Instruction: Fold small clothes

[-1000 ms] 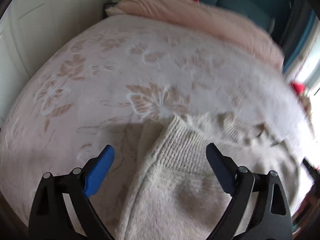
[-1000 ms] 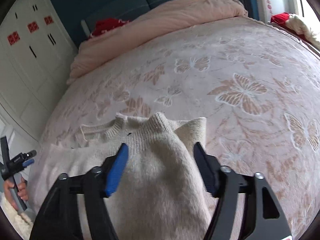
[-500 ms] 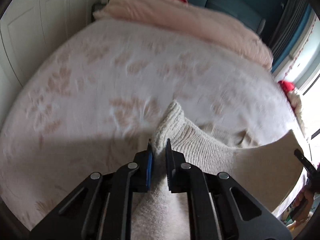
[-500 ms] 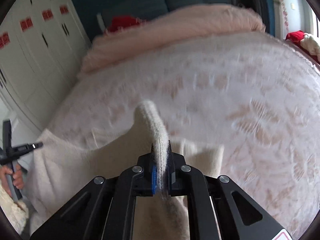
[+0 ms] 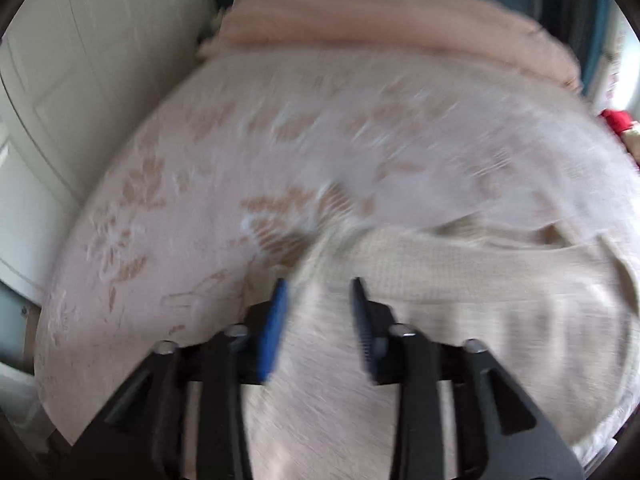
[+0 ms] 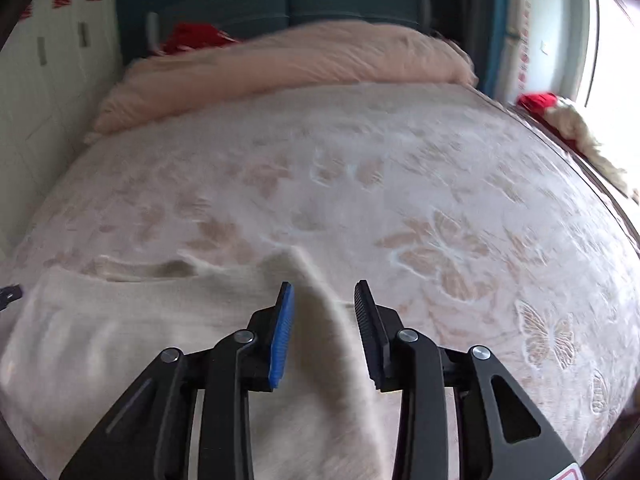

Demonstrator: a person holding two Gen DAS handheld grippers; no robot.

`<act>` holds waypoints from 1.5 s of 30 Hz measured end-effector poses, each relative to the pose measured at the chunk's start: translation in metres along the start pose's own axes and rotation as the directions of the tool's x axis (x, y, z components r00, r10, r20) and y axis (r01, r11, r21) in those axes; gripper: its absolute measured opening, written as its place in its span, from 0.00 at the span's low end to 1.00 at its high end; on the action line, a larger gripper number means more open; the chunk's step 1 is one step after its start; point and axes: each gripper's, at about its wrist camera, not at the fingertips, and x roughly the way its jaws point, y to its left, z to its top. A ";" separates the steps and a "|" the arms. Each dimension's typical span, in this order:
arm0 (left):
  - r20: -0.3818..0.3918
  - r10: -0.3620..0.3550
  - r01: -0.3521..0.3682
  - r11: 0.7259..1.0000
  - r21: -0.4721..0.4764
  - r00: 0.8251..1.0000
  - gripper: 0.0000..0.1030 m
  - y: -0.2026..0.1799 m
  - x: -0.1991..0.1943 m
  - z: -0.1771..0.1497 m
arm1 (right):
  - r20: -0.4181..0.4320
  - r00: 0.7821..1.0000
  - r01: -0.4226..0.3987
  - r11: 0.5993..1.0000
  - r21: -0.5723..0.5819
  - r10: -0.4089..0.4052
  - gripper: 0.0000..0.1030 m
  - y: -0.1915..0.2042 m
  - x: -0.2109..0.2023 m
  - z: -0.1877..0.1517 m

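Observation:
A cream knitted sweater [image 5: 460, 288] lies on the bed, spread to the right in the left wrist view and to the left in the right wrist view [image 6: 132, 320]. My left gripper [image 5: 318, 294] is open, its jaws apart on either side of a raised fold of the sweater. My right gripper [image 6: 324, 296] is open too, with a ridge of the sweater running between its jaws. Both views are blurred by motion.
The bed has a pale pink cover with a butterfly and flower pattern [image 6: 440, 248]. A pink duvet [image 6: 300, 64] is bunched at the headboard with something red [image 6: 192, 38] behind it. White cupboard doors [image 5: 80, 92] stand to the left.
Both grippers were shut on the sweater's upper corners half a second ago and have now opened, letting the cloth drop onto the bed. Both have moved forward over the bed.

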 end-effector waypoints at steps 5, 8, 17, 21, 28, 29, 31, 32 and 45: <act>-0.067 -0.186 0.187 0.982 0.020 0.980 0.50 -0.071 -0.001 -0.009 | -0.180 0.928 -0.333 0.943 -0.006 0.327 0.27 0.093 0.044 -0.023; -0.171 -0.135 0.142 0.989 0.028 0.976 0.50 -0.092 0.039 -0.023 | -0.274 0.905 -0.358 0.930 -0.078 0.326 0.20 0.126 0.072 -0.041; -0.157 -0.089 0.084 0.996 -0.037 0.983 0.52 -0.012 0.056 -0.021 | -0.196 0.981 0.004 0.994 0.105 0.017 0.19 -0.046 0.056 -0.028; -0.161 -0.149 0.114 0.972 -0.204 0.976 0.52 0.028 0.056 -0.019 | -0.183 0.979 -0.048 0.977 0.208 0.087 0.25 -0.073 0.043 -0.027; -0.156 -0.100 0.070 0.980 -0.188 0.983 0.51 0.028 0.076 0.014 | -0.266 0.964 -0.017 0.999 0.031 0.025 0.43 -0.032 0.096 -0.004; -0.194 -0.119 0.078 0.975 -0.209 0.974 0.16 0.030 0.085 0.015 | -0.280 0.959 -0.038 0.998 0.043 0.049 0.06 -0.031 0.100 -0.003; -0.197 -0.153 0.107 0.968 -0.226 0.968 0.06 0.036 0.087 0.020 | -0.197 0.976 -0.081 0.994 0.076 0.095 0.07 -0.031 0.074 0.006; -0.170 -0.151 0.113 0.970 -0.213 0.974 0.06 0.037 0.081 0.023 | -0.136 0.986 -0.088 0.993 0.080 0.098 0.07 -0.033 0.056 0.012; -0.124 -0.094 0.079 0.989 -0.124 0.988 0.11 0.031 0.056 0.025 | -0.077 0.997 -0.019 0.999 0.042 0.022 0.19 -0.036 0.020 0.010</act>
